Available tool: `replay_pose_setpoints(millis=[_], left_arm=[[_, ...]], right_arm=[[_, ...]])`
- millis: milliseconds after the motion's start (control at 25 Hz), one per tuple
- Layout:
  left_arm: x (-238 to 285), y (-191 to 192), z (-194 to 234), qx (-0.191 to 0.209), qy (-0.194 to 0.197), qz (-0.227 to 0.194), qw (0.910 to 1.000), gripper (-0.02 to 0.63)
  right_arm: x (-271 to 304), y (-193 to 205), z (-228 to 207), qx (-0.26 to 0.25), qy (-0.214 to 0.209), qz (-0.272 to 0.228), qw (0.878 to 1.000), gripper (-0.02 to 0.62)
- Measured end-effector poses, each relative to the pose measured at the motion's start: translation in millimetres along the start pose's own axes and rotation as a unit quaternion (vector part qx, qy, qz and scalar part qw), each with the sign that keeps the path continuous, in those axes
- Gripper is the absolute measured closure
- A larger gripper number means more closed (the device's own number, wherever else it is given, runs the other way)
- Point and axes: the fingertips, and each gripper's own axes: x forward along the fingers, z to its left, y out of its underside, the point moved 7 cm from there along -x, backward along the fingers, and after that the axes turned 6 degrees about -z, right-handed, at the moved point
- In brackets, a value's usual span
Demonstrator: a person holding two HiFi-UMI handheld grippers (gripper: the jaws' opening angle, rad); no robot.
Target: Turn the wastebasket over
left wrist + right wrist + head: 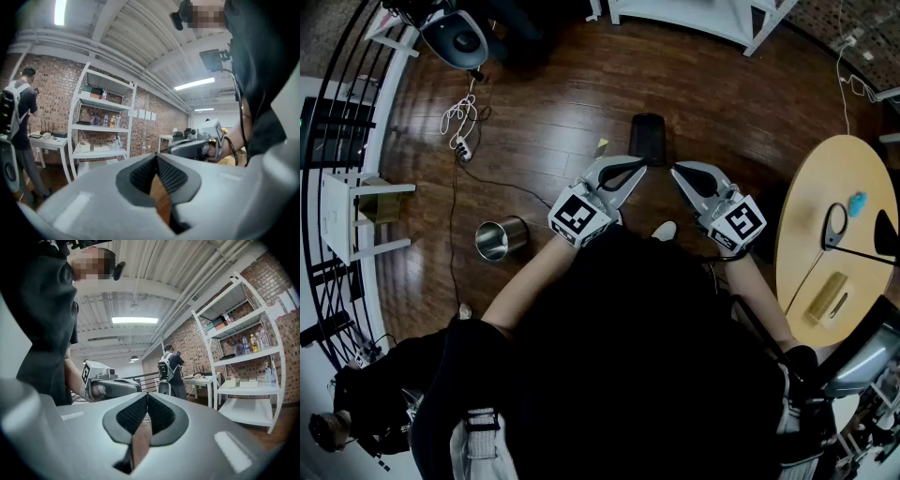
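Note:
In the head view a shiny metal wastebasket (500, 238) stands on the dark wood floor to my left, its open mouth towards me. A black bin (649, 138) stands on the floor straight ahead, just beyond both gripper tips. My left gripper (642, 166) and right gripper (675, 172) are held level in front of my body, tips near each other, both shut and empty. In the left gripper view the left gripper's (156, 156) pads meet, and the right gripper (194, 144) shows beyond. The right gripper's (147, 394) pads also meet in its own view. Neither gripper view shows a bin.
A round wooden table (811, 246) with a few small things stands at my right. A cable and power strip (461, 131) lie on the floor to the left, near a black railing (337, 141). White shelving (246, 380) lines the brick wall, and a person with a backpack (169, 369) stands there.

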Motion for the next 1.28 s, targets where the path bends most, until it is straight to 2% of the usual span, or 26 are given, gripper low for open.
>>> replay_pose_setpoints(millis=[160, 320, 560, 800, 920, 1040, 1280], left_arm=[[10, -11, 25, 0.007, -0.005, -0.005, 0.9999, 0.604], [24, 3, 65, -0.003, -0.004, -0.011, 0.9999, 0.604], [43, 36, 149, -0.035, 0.008, -0.007, 0.9993, 0.606], [62, 83, 220, -0.083, 0.028, 0.035, 0.9956, 0.604], [73, 121, 253, -0.097, 0.016, 0.039, 0.9943, 0.604], [82, 178, 265, -0.099, 0.000, 0.047, 0.9940, 0.604], [102, 279, 248, -0.122, -0.007, 0.093, 0.9881, 0.604]], right_arm=[[19, -4, -18, -0.005, -0.004, 0.003, 1.000, 0.584], [44, 15, -48, 0.009, 0.008, 0.016, 1.000, 0.584], [95, 43, -102, 0.041, 0.059, 0.039, 0.997, 0.584], [142, 89, -167, 0.072, 0.132, 0.036, 0.988, 0.584], [152, 136, -199, 0.095, 0.166, 0.038, 0.981, 0.584], [143, 207, -223, 0.138, 0.199, 0.034, 0.970, 0.584], [100, 348, -242, 0.266, 0.273, 0.013, 0.924, 0.583]])
